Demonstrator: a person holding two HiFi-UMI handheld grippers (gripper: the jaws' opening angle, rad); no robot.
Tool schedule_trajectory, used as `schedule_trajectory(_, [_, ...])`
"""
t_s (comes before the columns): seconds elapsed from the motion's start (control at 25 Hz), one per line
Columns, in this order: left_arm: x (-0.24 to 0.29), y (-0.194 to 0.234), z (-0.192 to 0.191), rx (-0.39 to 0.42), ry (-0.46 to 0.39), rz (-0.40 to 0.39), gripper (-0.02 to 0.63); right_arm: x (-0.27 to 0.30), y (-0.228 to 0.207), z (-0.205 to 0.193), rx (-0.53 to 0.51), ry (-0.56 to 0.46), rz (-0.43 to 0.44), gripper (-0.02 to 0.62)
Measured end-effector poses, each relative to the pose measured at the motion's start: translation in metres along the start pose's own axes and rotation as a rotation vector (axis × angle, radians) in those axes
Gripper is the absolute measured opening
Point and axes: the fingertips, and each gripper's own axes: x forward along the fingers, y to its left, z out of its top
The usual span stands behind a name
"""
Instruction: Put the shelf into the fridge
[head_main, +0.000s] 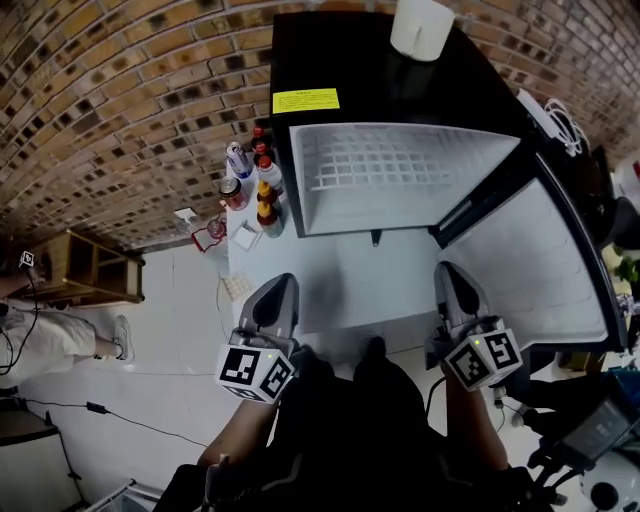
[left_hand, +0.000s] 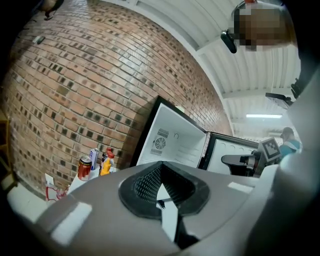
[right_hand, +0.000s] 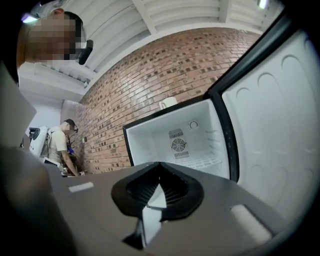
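Observation:
The black mini fridge (head_main: 400, 180) stands open in front of me, its door (head_main: 540, 260) swung out to the right. A white wire shelf (head_main: 385, 165) lies inside the white cavity; the right gripper view shows the shelf (right_hand: 200, 162) low in the compartment under the fan grille. My left gripper (head_main: 275, 295) and right gripper (head_main: 450, 280) hang close to my body, short of the fridge opening. Both are shut with nothing between the jaws. The left gripper (left_hand: 161, 186) points at the fridge (left_hand: 175, 142), and the right gripper (right_hand: 159, 192) at the open cavity (right_hand: 185, 140).
Several bottles and cans (head_main: 255, 185) stand on the floor by the fridge's left side. A white container (head_main: 422, 27) sits on top of the fridge. A wooden rack (head_main: 85, 265) and a person (head_main: 50, 340) are at the far left, against the brick wall.

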Motion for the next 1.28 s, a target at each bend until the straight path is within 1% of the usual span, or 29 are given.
schedule_trajectory(0.12, [-0.010,-0.004,0.010,0.035,-0.008,0.006,0.005,0.000,-0.002,0.018,-0.032,-0.045,-0.006,0.006])
schedule_trajectory(0.2, [-0.015,-0.008,0.018,0.057,-0.017,0.020,0.005,0.001,-0.001,0.028,-0.034,-0.055,0.026,0.006])
schedule_trajectory(0.28, [-0.022,-0.019,0.026,0.084,-0.034,0.029,0.005,-0.003,0.003,0.036,-0.059,-0.059,0.065,0.006])
schedule_trajectory(0.4, [-0.021,-0.035,0.037,0.090,-0.054,0.034,0.005,-0.009,-0.001,0.047,-0.108,-0.067,0.084,0.006])
schedule_trajectory(0.48, [-0.018,-0.046,0.041,0.102,-0.054,0.038,0.005,-0.017,-0.005,0.050,-0.108,-0.062,0.097,0.006])
schedule_trajectory(0.6, [-0.014,-0.063,0.047,0.153,-0.061,0.021,0.005,-0.025,-0.010,0.053,-0.086,-0.062,0.116,0.006])
schedule_trajectory(0.68, [-0.014,-0.066,0.048,0.144,-0.071,0.045,0.005,-0.030,-0.012,0.052,-0.060,-0.062,0.113,0.006])
schedule_trajectory(0.76, [-0.014,-0.067,0.046,0.136,-0.076,0.079,0.005,-0.032,-0.012,0.052,-0.063,-0.059,0.122,0.006])
schedule_trajectory(0.8, [-0.014,-0.068,0.045,0.131,-0.075,0.084,0.005,-0.032,-0.011,0.052,-0.066,-0.059,0.130,0.006])
schedule_trajectory(0.88, [-0.014,-0.071,0.042,0.109,-0.075,0.068,0.005,-0.033,-0.009,0.052,-0.069,-0.058,0.143,0.006])
schedule_trajectory(0.96, [-0.015,-0.073,0.044,0.088,-0.099,0.051,0.005,-0.036,-0.008,0.051,-0.075,-0.057,0.149,0.006])
schedule_trajectory(1.08, [-0.019,-0.073,0.049,0.079,-0.129,0.047,0.005,-0.039,-0.004,0.052,-0.098,-0.065,0.157,0.006])
schedule_trajectory(1.28, [-0.016,-0.073,0.044,0.096,-0.090,0.046,0.005,-0.040,0.000,0.053,-0.122,-0.061,0.164,0.006])
